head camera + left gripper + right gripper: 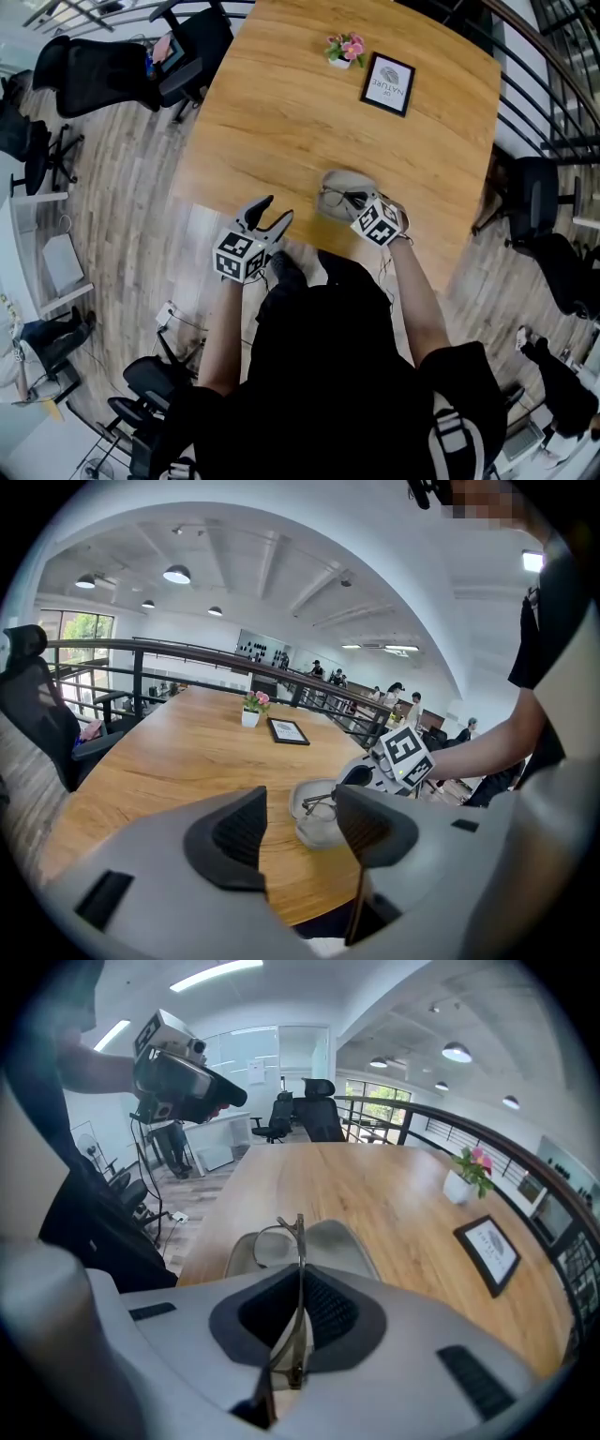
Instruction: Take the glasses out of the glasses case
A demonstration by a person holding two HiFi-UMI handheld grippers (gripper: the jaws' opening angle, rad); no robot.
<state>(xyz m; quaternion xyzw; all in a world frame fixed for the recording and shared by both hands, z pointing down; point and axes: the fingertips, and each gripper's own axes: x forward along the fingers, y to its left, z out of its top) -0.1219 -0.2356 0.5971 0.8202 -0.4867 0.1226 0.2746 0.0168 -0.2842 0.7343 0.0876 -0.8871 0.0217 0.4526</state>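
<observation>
An open grey glasses case [339, 180] lies near the front edge of the wooden table [281, 122]. My right gripper [356, 201] is shut on the thin metal-framed glasses [296, 1269] and holds them edge-on just above the case [342, 1241]; one lens [265, 1246] shows over the case's lid. In the left gripper view the glasses [319, 802] hang over the case [314, 825] beneath the right gripper [361, 776]. My left gripper [275, 210] stands open with nothing between its jaws, left of the case at the table's edge. The right gripper view shows the left gripper [223, 1097] up in the air.
A small pot of pink flowers [344, 49] and a black-framed picture [387, 84] stand at the table's far side. Black office chairs [112, 70] sit left of the table, another chair [539, 202] and a railing to its right.
</observation>
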